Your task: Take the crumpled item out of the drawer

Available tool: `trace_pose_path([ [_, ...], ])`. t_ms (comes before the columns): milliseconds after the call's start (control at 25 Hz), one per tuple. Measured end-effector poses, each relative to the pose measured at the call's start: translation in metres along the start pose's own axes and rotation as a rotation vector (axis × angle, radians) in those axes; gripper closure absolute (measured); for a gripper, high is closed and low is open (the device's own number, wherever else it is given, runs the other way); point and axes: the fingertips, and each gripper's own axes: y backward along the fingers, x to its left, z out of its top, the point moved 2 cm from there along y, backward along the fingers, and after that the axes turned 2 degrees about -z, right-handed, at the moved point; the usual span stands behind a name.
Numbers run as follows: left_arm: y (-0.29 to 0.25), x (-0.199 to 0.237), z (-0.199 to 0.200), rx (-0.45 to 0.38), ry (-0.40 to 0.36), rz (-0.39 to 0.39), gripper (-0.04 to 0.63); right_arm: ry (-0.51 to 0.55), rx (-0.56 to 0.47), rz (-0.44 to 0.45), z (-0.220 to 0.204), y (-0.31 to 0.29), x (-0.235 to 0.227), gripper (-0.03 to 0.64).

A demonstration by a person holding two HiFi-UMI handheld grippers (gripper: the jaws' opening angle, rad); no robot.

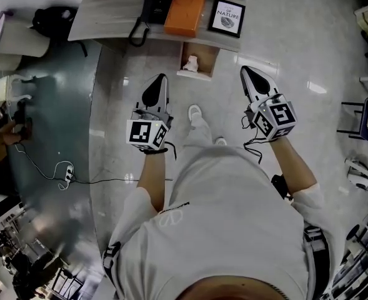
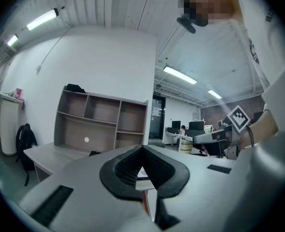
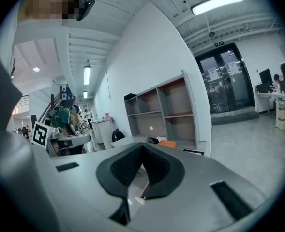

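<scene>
A person stands and looks down, holding one gripper in each hand over the gray floor. In the head view the left gripper (image 1: 160, 80) is a little left of the middle, and the right gripper (image 1: 245, 73) is to the right of the middle. Both point up the picture toward a desk (image 1: 109, 17) along the top edge. Under the desk, near the top middle, a drawer (image 1: 210, 55) is pulled open. The crumpled item (image 1: 190, 63) lies inside it, a small pale lump. It sits between the two grippers in the picture but higher up, and neither gripper touches it. In the left gripper view the left gripper (image 2: 143, 149) has its black tips pressed together with nothing between them. In the right gripper view the right gripper (image 3: 142, 146) is closed the same way and holds nothing. On the desk sit a black phone (image 1: 152, 8), an orange box (image 1: 185, 11) just to its right, and a framed picture (image 1: 227, 16) further right. A white shoe (image 1: 195, 112) shows on the floor between the grippers. A black backpack (image 1: 52, 20) rests at the upper left. A wooden shelf (image 2: 101, 122) stands against the white wall at the middle left of the left gripper view.
</scene>
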Motion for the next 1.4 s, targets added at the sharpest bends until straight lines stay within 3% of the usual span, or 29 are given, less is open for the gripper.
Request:
trace_pose_path([
  [440,-0.057,0.075,-0.015,0.011,0.008,-0.057,0.597,0.052,0.047,-0.048,-0.008,-0.087,0.006,0.618],
  [680,-0.081,0.089,-0.026,0.013,0.014,-0.059,0.597,0.066,0.093,-0.012,-0.025,-0.121,0.006,0.618],
  [1040,-0.114,0.098,-0.088,0.118,0.077,-0.029,0.597,0.015,0.187,0.045,-0.077,-0.168,-0.002,0.618],
  [1400,-0.160,0.097,-0.163,0.212,0.057,-0.043,0.597,-0.017,0.284,0.062,-0.151,-0.217,-0.028,0.618],
])
